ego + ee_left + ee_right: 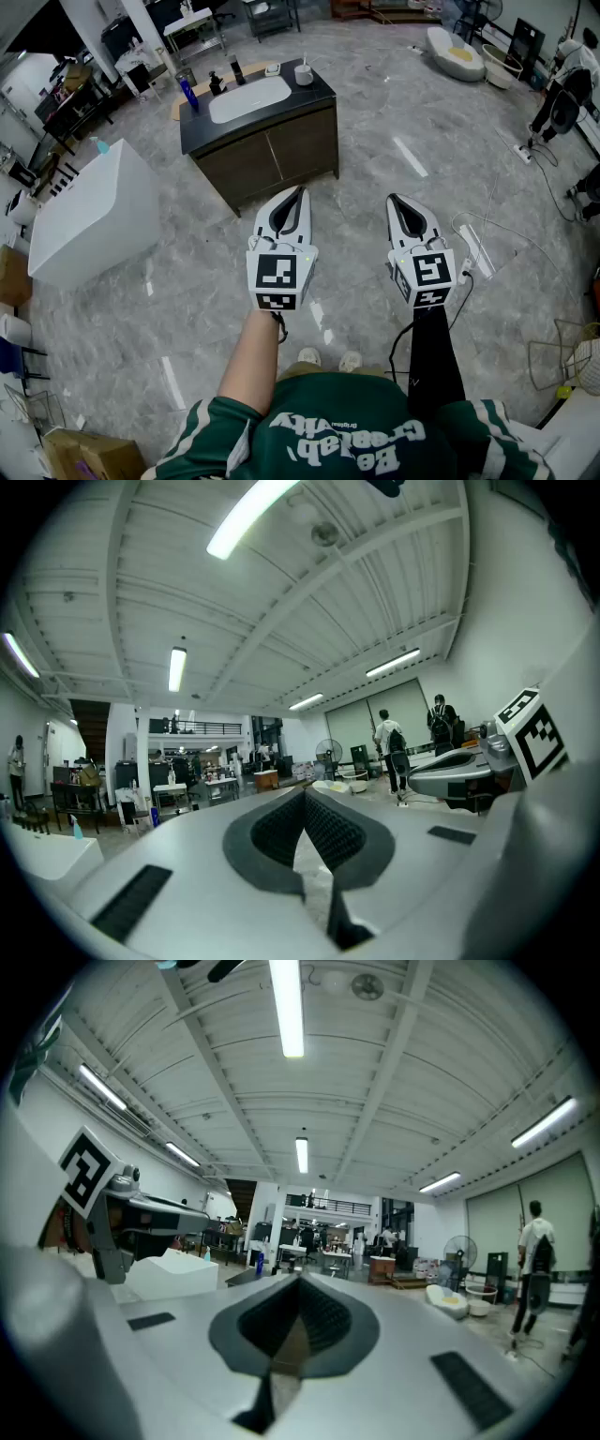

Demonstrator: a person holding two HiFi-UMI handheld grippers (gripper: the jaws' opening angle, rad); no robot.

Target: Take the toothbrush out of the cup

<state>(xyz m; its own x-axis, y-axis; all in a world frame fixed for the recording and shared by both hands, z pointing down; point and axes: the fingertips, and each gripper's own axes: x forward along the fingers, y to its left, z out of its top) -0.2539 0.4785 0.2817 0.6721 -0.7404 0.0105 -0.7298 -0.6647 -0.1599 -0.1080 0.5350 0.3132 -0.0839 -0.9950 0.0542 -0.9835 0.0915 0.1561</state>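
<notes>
A dark vanity cabinet (281,145) with a white sink basin (248,97) stands on the grey floor ahead. A pale cup (303,74) sits at the right end of its counter. The toothbrush is too small to make out. My left gripper (300,190) and right gripper (391,198) are held side by side, level, well short of the cabinet and apart from it. Both have their jaws shut with nothing between them. The left gripper view shows its ribbed pads (323,829) meeting, and the right gripper view shows the same pads (319,1314) closed.
A blue bottle (190,94) and two dark bottles (217,83) stand on the counter's left and back. A white box-shaped tub (89,211) sits left of the cabinet. A power strip (473,251) and cables lie on the floor at right. People (564,89) stand far right.
</notes>
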